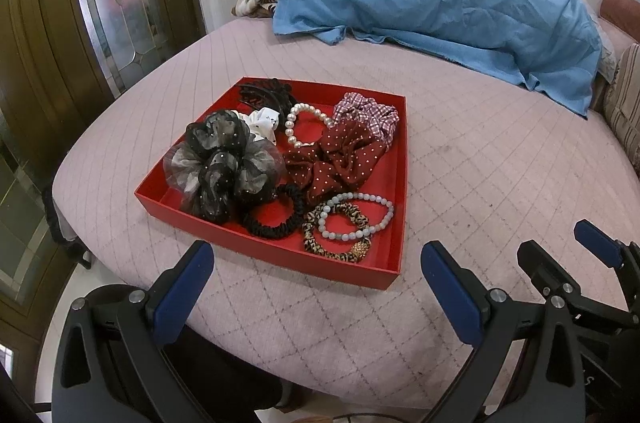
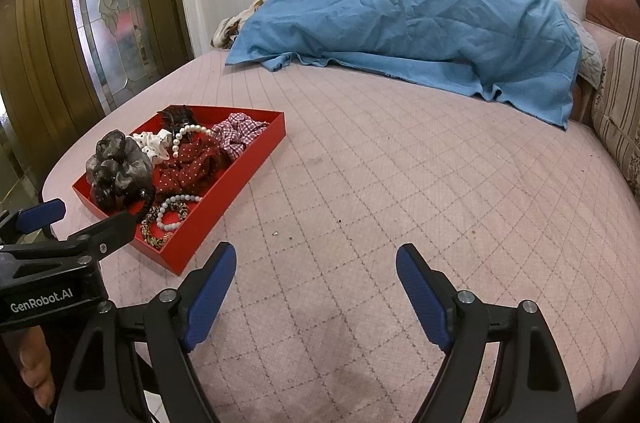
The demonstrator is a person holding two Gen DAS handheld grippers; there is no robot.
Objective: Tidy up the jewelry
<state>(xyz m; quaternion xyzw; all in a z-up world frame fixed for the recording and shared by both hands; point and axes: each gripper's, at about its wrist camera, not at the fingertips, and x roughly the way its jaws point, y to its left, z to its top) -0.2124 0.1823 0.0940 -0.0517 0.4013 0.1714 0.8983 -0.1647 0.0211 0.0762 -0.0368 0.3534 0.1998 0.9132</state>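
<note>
**Both tools wait empty in front of the red tray**

The red tray (image 1: 394, 265) sits on the pink bed (image 1: 480, 183) and holds every piece in sight: a black gauze scrunchie (image 1: 222, 165) at its near left, a dark red dotted scrunchie (image 1: 344, 159) in the middle, a checked scrunchie (image 1: 366, 115) and a black hair claw (image 1: 264, 93) at the far side, a white pearl bracelet (image 1: 306, 125) between them, and at the near right a grey bead bracelet (image 1: 360, 217) lying over a leopard hair tie (image 1: 340, 239), just beside a black hair tie (image 1: 276, 213).

The left tool (image 1: 318, 287) hangs short of the tray's near wall, jaws wide apart and empty. The right tool (image 2: 316, 293) is to the right of the tray, over bare bedding, likewise spread with nothing between its fingers.

Nothing lies outside the tray, so sorting looks either unstarted or finished; I cannot tell which. If it is starting, the near-right bracelet is the easiest pick, though it overlaps the leopard tie and the pinch must catch beads only.
</note>
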